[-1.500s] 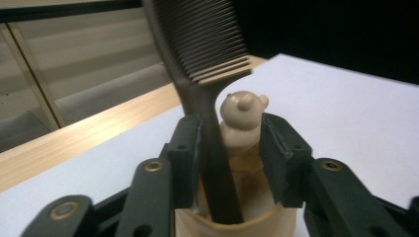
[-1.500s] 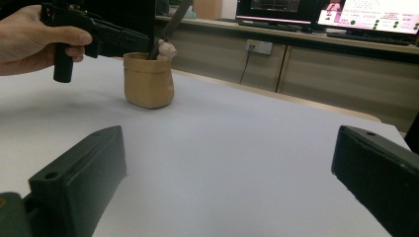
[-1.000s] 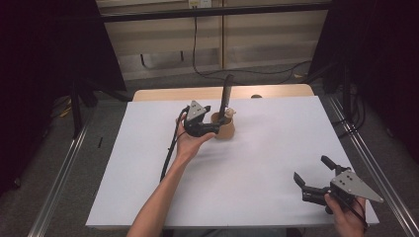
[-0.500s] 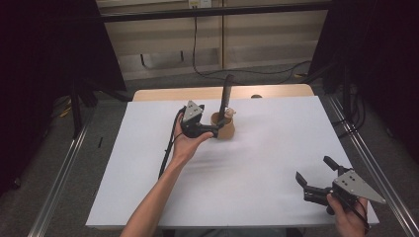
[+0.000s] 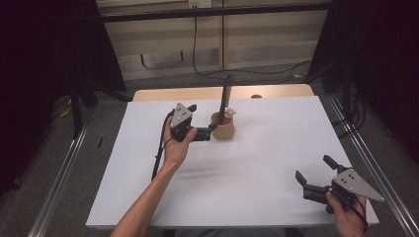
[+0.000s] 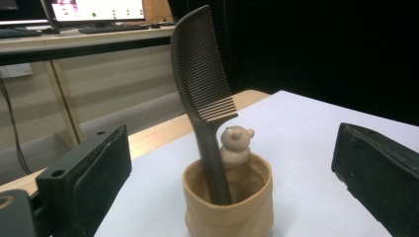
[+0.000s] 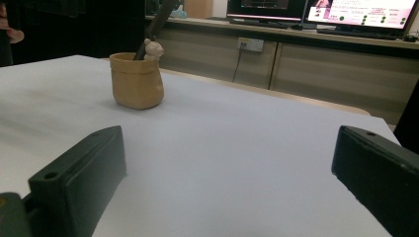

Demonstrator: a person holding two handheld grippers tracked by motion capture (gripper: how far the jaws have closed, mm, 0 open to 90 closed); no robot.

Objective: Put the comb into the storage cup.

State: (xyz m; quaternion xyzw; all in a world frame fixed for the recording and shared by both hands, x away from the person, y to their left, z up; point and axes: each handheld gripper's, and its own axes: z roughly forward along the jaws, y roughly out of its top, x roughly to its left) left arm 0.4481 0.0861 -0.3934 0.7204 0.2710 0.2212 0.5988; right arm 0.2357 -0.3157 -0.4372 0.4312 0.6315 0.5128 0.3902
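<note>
A tan cup stands on the white table toward the back. A dark brown comb stands upright in it beside a small bear figure. My left gripper is just left of the cup and points at it. Its jaws have just been opening and now stand wide. In the left gripper view the cup and comb sit ahead between the jaws, untouched. My right gripper rests open and empty near the front right corner; the cup lies far ahead of it.
A wooden tabletop edge shows behind the white surface. Metal rails run along both sides of the table. A cable trails from the left gripper along the forearm. Benches with monitors stand in the background.
My left gripper has drawn back to the left, away from the cup, and its jaws have widened. The comb stays upright in the cup. My right gripper has not moved.
</note>
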